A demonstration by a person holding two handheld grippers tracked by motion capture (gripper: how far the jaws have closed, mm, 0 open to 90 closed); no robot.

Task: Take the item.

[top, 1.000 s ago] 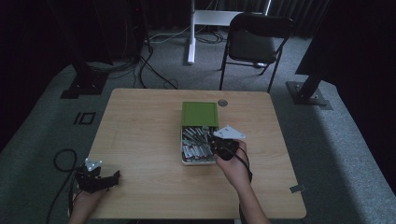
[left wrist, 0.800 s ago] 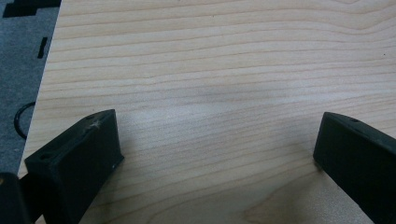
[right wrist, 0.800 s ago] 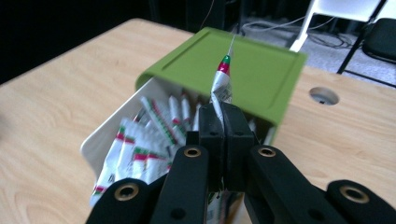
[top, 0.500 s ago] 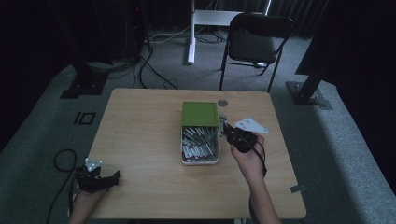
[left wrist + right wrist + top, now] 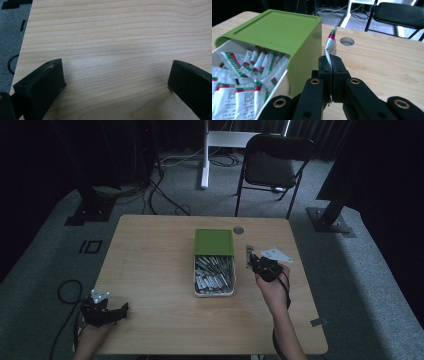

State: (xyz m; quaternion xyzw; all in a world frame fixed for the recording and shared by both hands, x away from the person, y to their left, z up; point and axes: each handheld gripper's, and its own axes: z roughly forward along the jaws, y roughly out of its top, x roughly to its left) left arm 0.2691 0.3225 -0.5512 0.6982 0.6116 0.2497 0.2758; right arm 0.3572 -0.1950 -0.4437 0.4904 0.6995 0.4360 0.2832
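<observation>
Just right of the box [image 5: 214, 265] on the bench [image 5: 150, 270], the right claw [image 5: 331, 62] is pinching one sachet [image 5: 330, 46] between its jaws, held upright clear of the rest of the sachets [image 5: 214, 275] piled in the white tray. Over at the near left corner, the left claw [image 5: 115, 82] sits spread wide over bare wood, nothing in it.

High view: looks forward and down from above the person's side, far enough to take in the whole table [image 5: 150, 270], a chair [image 5: 272, 165] and the floor beyond.
Left gripper view: close over bare tabletop near its edge, facing along the wood.
Right gripper view: low and close beside the green box [image 5: 277, 35], facing the chair.
Shared: the high view and the right gripper view both hold the box [image 5: 214, 242] and the chair.
</observation>
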